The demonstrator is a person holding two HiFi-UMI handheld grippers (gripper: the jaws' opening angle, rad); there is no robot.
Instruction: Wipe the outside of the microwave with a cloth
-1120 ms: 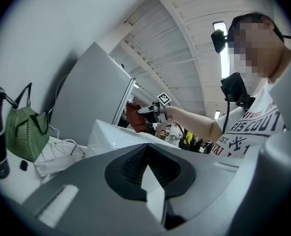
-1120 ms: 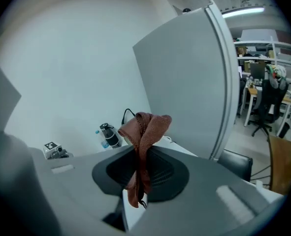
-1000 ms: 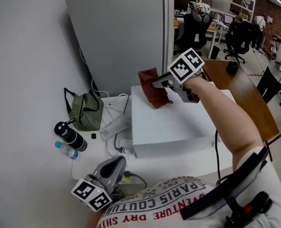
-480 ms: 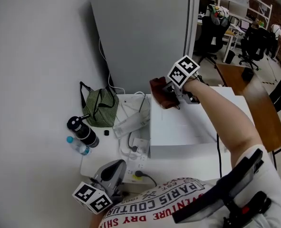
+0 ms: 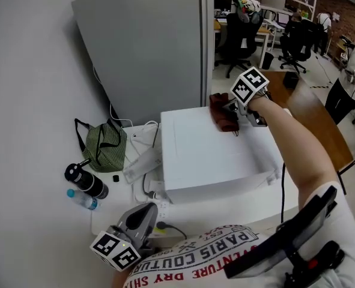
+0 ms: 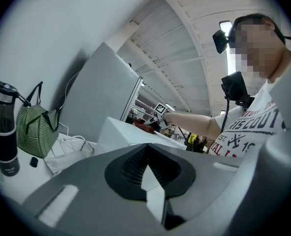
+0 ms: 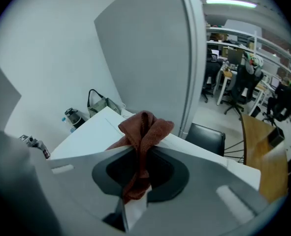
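The white microwave (image 5: 213, 155) stands on the table, its flat top facing up. My right gripper (image 5: 230, 114) is shut on a brown-red cloth (image 5: 223, 113) and holds it against the far right corner of the microwave's top. In the right gripper view the cloth (image 7: 144, 132) bunches up out of the shut jaws, above the white top (image 7: 93, 132). My left gripper (image 5: 142, 216) rests low near the table's front edge, left of the microwave, its jaws shut with nothing between them. In the left gripper view the microwave (image 6: 123, 134) and the cloth (image 6: 141, 126) show far off.
A green striped bag (image 5: 104, 146), a dark bottle (image 5: 84, 179) and a clear water bottle (image 5: 81, 198) sit left of the microwave. White cables and a power strip (image 5: 142, 161) lie between. A grey partition (image 5: 147, 47) rises behind. A wooden table (image 5: 312, 125) stands to the right.
My right gripper has carried the cloth from the back left part of the microwave's top across to its far right corner. The head view has shifted. The left gripper stays put.
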